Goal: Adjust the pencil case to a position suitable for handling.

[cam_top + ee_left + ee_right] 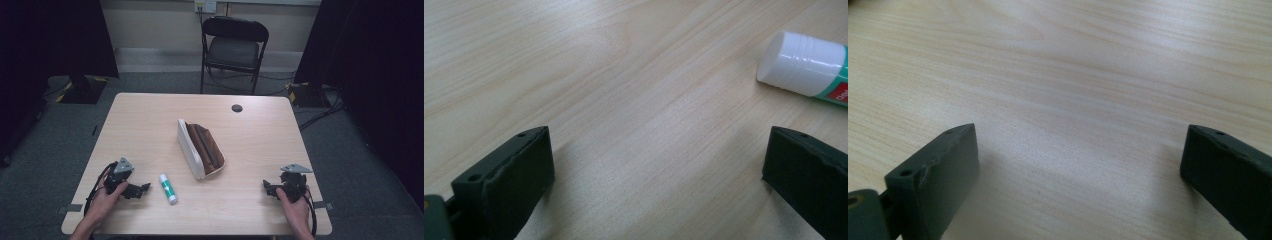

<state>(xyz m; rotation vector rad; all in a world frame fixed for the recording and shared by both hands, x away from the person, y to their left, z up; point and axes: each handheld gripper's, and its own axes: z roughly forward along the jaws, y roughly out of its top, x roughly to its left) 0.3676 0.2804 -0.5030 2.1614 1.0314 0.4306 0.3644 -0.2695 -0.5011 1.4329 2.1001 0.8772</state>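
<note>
While both hands rest at the near edge of the bench [150, 107], the left gripper [141, 189] lies low on the wood with its fingers [506, 185] released and spread wide, nothing between them. Its nearest item, a glue stick [168, 188] with a white cap and green label, lies flat just beside those fingers, apart from them; in the left gripper view its capped end sits beyond the far finger. The right gripper [268, 188] is likewise released, fingers [933, 175] wide over bare wood. A white pencil case [192, 150] lies open mid-bench, well apart from both.
</note>
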